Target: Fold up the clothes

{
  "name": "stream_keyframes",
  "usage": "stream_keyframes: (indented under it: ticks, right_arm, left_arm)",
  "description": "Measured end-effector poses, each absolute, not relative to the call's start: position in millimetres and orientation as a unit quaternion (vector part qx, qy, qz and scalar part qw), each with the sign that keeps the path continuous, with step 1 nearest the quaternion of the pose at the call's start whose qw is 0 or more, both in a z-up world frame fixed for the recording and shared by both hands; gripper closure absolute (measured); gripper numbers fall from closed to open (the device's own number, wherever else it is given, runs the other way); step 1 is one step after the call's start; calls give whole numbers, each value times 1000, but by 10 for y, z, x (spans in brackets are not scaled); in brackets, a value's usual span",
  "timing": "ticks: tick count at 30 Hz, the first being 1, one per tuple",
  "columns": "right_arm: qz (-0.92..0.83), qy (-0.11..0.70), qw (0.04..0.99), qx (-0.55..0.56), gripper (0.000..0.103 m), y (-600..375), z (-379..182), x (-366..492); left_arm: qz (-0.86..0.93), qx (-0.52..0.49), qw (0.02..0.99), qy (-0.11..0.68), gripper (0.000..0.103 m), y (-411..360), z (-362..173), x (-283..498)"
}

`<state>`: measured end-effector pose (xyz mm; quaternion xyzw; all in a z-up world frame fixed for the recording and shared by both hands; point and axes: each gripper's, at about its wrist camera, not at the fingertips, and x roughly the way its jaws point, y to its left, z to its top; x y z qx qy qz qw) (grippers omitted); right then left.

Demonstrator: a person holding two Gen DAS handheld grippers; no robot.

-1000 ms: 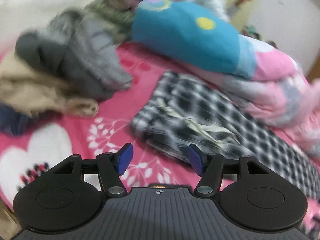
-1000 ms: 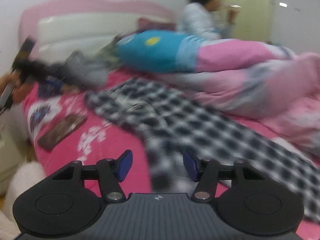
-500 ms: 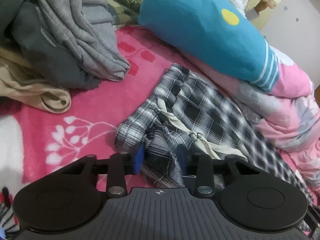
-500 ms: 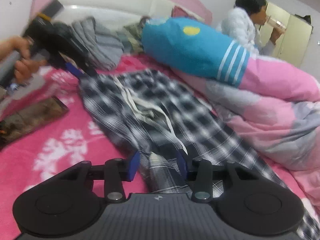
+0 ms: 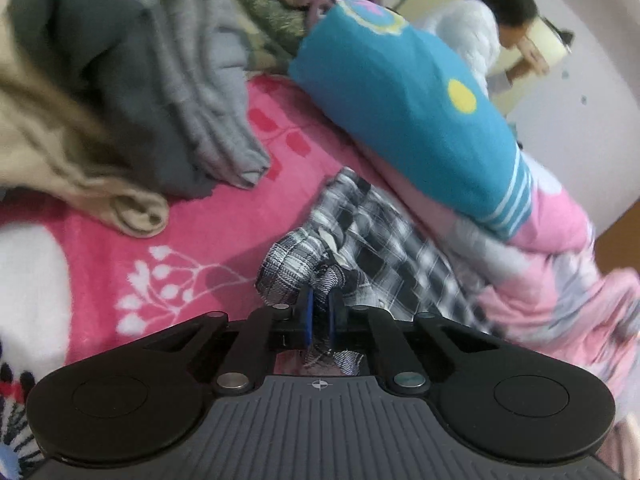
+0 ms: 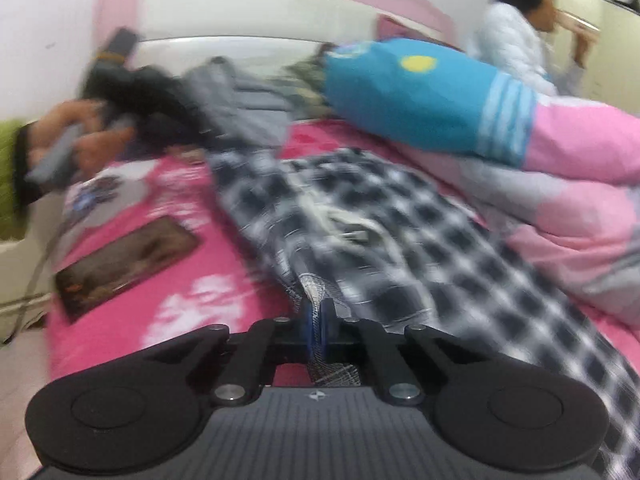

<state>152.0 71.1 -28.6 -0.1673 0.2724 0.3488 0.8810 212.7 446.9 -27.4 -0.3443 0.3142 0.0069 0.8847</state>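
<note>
Black-and-white plaid trousers with a white drawstring lie on the pink bedspread. In the left wrist view my left gripper is closing its jaws, and its blue pads pinch a bunched fold at the trousers' near end. In the right wrist view the trousers stretch away to the right. My right gripper is also closing, its pads pressed on a fold at the cloth's near edge. A hand holds the left gripper, blurred, at the far left of that view.
A heap of grey and beige clothes lies at the back left. A rolled blue and pink duvet borders the trousers on the right. A person in a white jacket sits behind it. A dark flat tablet lies on the bedspread.
Both grippers went from wide open above the bed to pinching the plaid trousers. Each moved down and in onto the cloth, and the left one's end is now bunched up.
</note>
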Motion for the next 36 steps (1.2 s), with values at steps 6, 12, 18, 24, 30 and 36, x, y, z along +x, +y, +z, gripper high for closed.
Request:
stream_keyframes:
  ticks: [6,12,18,24,30,36]
  right_arm:
    - [404,287,841,-218,101,1000,-588,1149]
    - [420,274,821,-273,98,1074,-679,874]
    - [402,277,837,-248,75,988,-594,908]
    - [355,259,858,-267,68,1050,-708,956]
    - [315,247,901,-165,98,657,-338,1185]
    - [354,337,867,-93,93,551,-485,1351]
  left_arm:
    - [1,-435,836,335,95,4767,-638,2050]
    - [-29,-434,835,337,61,4747,-571,1945]
    - [-33,-417,834,360,45,4545,-580,2041]
    - [-31,-374,856,356,99,4295,-450,2078]
    - [-57,-465,831,300,102,4657,-179,1869]
    - [-4,-460,812,358,102,4812,-533,1809]
